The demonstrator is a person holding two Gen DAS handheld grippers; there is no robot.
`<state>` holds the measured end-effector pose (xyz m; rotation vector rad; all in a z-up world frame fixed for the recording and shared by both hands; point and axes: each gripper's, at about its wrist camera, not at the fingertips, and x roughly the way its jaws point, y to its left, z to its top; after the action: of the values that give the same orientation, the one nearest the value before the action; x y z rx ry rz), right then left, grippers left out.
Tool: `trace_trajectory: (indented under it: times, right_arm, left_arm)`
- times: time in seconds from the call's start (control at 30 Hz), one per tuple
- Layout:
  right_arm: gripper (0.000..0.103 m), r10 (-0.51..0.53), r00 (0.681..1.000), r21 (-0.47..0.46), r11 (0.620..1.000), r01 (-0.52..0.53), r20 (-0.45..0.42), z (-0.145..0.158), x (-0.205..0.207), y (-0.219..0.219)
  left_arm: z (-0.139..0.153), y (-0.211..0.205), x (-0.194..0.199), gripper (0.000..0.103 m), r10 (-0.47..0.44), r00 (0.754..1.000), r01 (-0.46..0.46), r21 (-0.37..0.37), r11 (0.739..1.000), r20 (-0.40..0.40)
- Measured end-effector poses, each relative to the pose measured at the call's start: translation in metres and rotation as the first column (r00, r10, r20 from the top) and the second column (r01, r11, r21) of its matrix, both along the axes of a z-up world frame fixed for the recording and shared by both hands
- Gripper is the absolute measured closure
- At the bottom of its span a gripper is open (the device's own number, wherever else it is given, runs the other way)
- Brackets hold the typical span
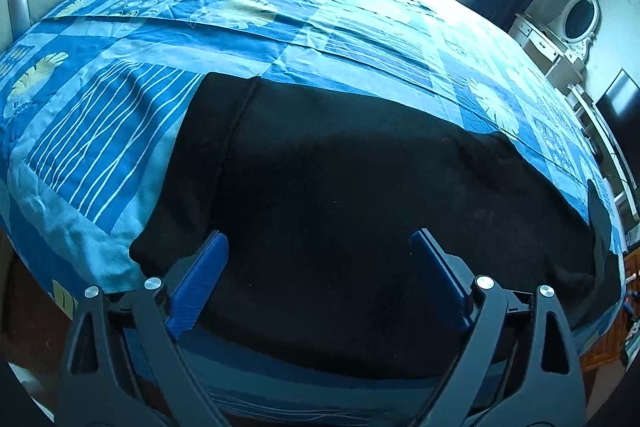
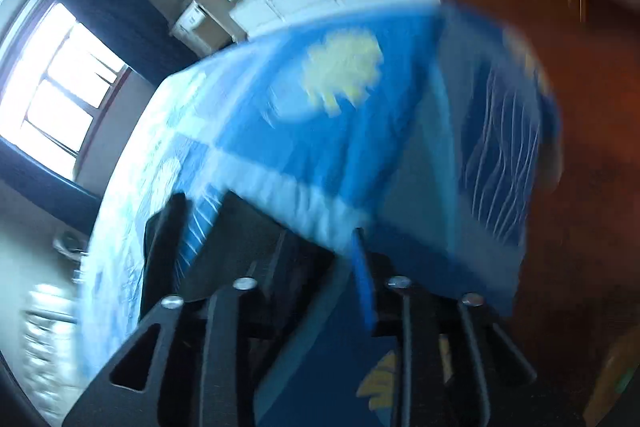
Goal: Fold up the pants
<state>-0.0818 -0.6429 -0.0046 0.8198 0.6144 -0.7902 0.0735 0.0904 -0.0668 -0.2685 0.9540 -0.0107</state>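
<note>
two grippers: left gripper (image 1: pixel 320 267) jaws spread wide, nothing pinched, over black pants (image 1: pixel 340 187), long axis running left-right; right gripper (image 2: pixel 320 267) blurred, jaw state unclear.

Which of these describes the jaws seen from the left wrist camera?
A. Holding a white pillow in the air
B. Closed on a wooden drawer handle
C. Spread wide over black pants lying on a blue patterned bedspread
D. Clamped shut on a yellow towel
C: the left gripper has its jaws wide apart with nothing pinched, and beyond them the black pants lie flat on the blue patterned bedspread.
</note>
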Motion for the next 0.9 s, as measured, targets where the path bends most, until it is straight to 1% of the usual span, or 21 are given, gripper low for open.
trace_trajectory:
  times: [0.1, 0.17, 0.2, 0.23, 0.3, 0.33, 0.4, 0.43, 0.5, 0.57, 0.63, 0.67, 0.73, 0.77, 0.8, 0.83, 0.87, 0.9]
  right_arm:
    - [0.07, 0.147, 0.989, -0.069, 0.986, -0.149, -0.027, 0.02, 0.056, 0.03]
    - [0.066, 0.283, 0.958, -0.075, 0.956, -0.285, -0.033, 0.027, 0.115, 0.057]
    - [0.057, 0.317, 0.948, -0.065, 0.946, -0.319, -0.037, 0.026, 0.134, 0.065]
    - [0.051, 0.36, 0.932, -0.046, 0.931, -0.362, -0.047, 0.021, 0.164, 0.074]
    - [0.051, 0.404, 0.911, -0.027, 0.913, -0.407, -0.087, 0.01, 0.21, 0.086]
    - [0.051, 0.423, 0.896, -0.025, 0.903, -0.429, -0.135, 0.002, 0.24, 0.091]
    - [0.051, 0.424, 0.883, -0.016, 0.9, -0.436, -0.203, -0.013, 0.28, 0.096]
    - [0.051, 0.418, 0.88, -0.009, 0.902, -0.431, -0.226, -0.021, 0.29, 0.098]
    - [0.051, 0.382, 0.874, -0.011, 0.915, -0.404, -0.299, -0.034, 0.314, 0.096]
    - [0.051, 0.349, 0.86, -0.021, 0.923, -0.384, -0.373, -0.048, 0.334, 0.093]
    - [0.046, 0.328, 0.837, -0.025, 0.926, -0.376, -0.437, -0.064, 0.344, 0.092]
    - [0.044, 0.322, 0.832, -0.027, 0.928, -0.373, -0.452, -0.068, 0.347, 0.092]
    - [0.044, 0.31, 0.822, -0.038, 0.927, -0.372, -0.478, -0.075, 0.35, 0.091]
    - [0.046, 0.308, 0.817, -0.046, 0.925, -0.376, -0.487, -0.076, 0.349, 0.092]
    - [0.058, 0.303, 0.815, -0.056, 0.924, -0.377, -0.495, -0.075, 0.348, 0.091]
    - [0.072, 0.301, 0.821, -0.059, 0.926, -0.374, -0.486, -0.073, 0.344, 0.088]
    - [0.078, 0.31, 0.833, -0.045, 0.928, -0.371, -0.459, -0.07, 0.339, 0.083]
    - [0.091, 0.321, 0.844, -0.031, 0.929, -0.369, -0.43, -0.066, 0.333, 0.081]
  left_arm:
    - [0.0, 0.001, 0.0, 0.009, 0.005, 1.0, -0.005, -0.012, 1.0, -0.003]
    - [-0.001, 0.0, 0.0, 0.008, 0.006, 1.0, -0.006, -0.014, 1.0, -0.004]
    - [-0.001, 0.0, 0.0, 0.008, 0.003, 1.0, -0.003, -0.011, 1.0, -0.003]
    - [-0.001, 0.0, 0.0, 0.007, 0.0, 1.0, 0.0, -0.007, 1.0, -0.003]
    - [-0.002, -0.002, 0.0, 0.007, -0.005, 1.0, 0.005, -0.001, 1.0, -0.001]
    - [-0.002, -0.002, 0.0, 0.007, -0.008, 1.0, 0.008, 0.001, 1.0, -0.001]
    - [-0.003, -0.002, 0.0, 0.007, -0.013, 1.0, 0.013, 0.004, 1.0, 0.0]
    - [-0.003, -0.002, 0.0, 0.007, -0.014, 1.0, 0.014, 0.005, 1.0, 0.001]
    - [-0.004, -0.003, 0.0, 0.007, -0.02, 1.0, 0.02, 0.012, 1.0, 0.0]
    - [-0.005, -0.003, 0.001, 0.006, -0.023, 1.0, 0.023, 0.016, 1.0, -0.001]
    - [-0.006, -0.004, 0.001, 0.005, -0.026, 1.0, 0.026, 0.02, 0.999, -0.001]
    - [-0.007, -0.004, 0.001, 0.004, -0.028, 1.0, 0.028, 0.022, 0.999, 0.0]
    - [-0.008, -0.006, 0.001, 0.003, -0.038, 0.999, 0.038, 0.035, 0.999, 0.002]
    - [-0.008, -0.007, 0.002, 0.003, -0.042, 0.999, 0.042, 0.042, 0.998, 0.002]
    - [-0.009, -0.008, 0.002, 0.003, -0.045, 0.999, 0.045, 0.05, 0.998, 0.003]
    - [-0.009, -0.008, 0.002, 0.003, -0.046, 0.999, 0.046, 0.055, 0.997, 0.004]
    - [-0.009, -0.008, 0.001, 0.003, -0.046, 0.999, 0.046, 0.057, 0.997, 0.004]
    - [-0.009, -0.009, 0.001, 0.003, -0.045, 0.999, 0.044, 0.058, 0.997, 0.004]
